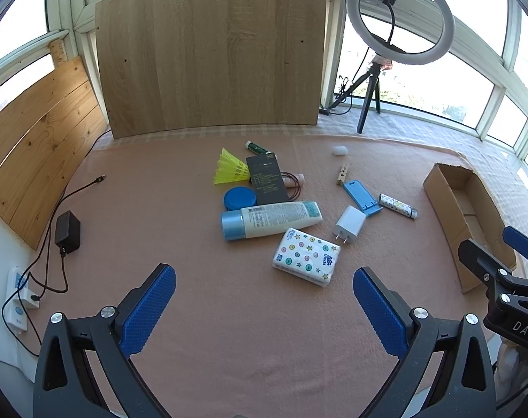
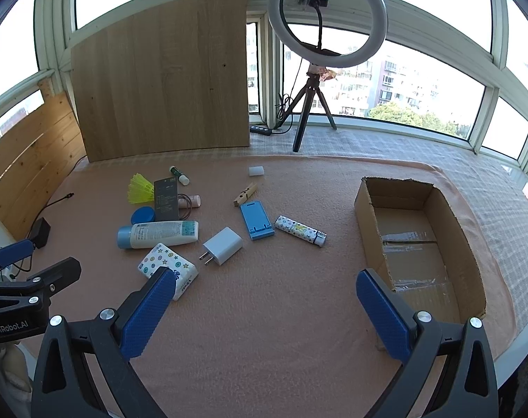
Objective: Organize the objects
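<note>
Several small items lie scattered on a pink cloth: a tissue pack point(image 1: 306, 256) point(image 2: 168, 264), a white lotion tube point(image 1: 272, 221) point(image 2: 159, 234), a white charger plug point(image 1: 349, 225) point(image 2: 223, 246), a blue phone stand point(image 1: 362, 198) point(image 2: 256, 220), a patterned lighter point(image 1: 398, 206) point(image 2: 300, 230), a yellow shuttlecock point(image 1: 229, 168) point(image 2: 140, 188), a dark card point(image 1: 267, 179) point(image 2: 166, 199), a blue round tin point(image 1: 239, 198) point(image 2: 143, 215) and a clothespin point(image 1: 343, 173) point(image 2: 245, 193). An open cardboard box point(image 1: 448, 205) point(image 2: 365, 205) stands to the right. My left gripper point(image 1: 264, 289) and right gripper point(image 2: 265, 291) hover open above the near cloth, holding nothing.
A wooden board point(image 1: 211, 48) leans upright at the back. A ring light on a tripod point(image 2: 326, 17) stands by the windows. A black adapter point(image 1: 68, 231) with cables and a power strip point(image 1: 18, 296) sit at the left edge.
</note>
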A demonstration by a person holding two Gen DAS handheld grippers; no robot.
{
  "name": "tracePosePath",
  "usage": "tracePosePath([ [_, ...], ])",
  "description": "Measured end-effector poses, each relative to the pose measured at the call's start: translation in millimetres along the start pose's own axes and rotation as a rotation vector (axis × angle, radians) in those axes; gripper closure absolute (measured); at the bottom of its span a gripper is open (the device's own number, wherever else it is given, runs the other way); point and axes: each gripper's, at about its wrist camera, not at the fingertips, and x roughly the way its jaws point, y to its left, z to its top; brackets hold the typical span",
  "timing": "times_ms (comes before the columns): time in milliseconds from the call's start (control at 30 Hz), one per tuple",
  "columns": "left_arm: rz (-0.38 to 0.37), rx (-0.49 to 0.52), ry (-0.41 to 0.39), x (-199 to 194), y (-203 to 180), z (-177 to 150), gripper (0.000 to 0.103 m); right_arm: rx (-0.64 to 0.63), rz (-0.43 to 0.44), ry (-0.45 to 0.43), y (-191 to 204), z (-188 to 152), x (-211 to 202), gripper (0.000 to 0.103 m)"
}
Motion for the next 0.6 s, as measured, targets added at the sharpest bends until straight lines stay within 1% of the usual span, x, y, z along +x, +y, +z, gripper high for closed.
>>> tracePosePath([
  [600, -0.006, 0.007, -0.002, -1.5, -1.7, -1.9, 0.0, 0.0, -0.001, 0.001, -0.9, 0.1, -1.0, 0.0],
])
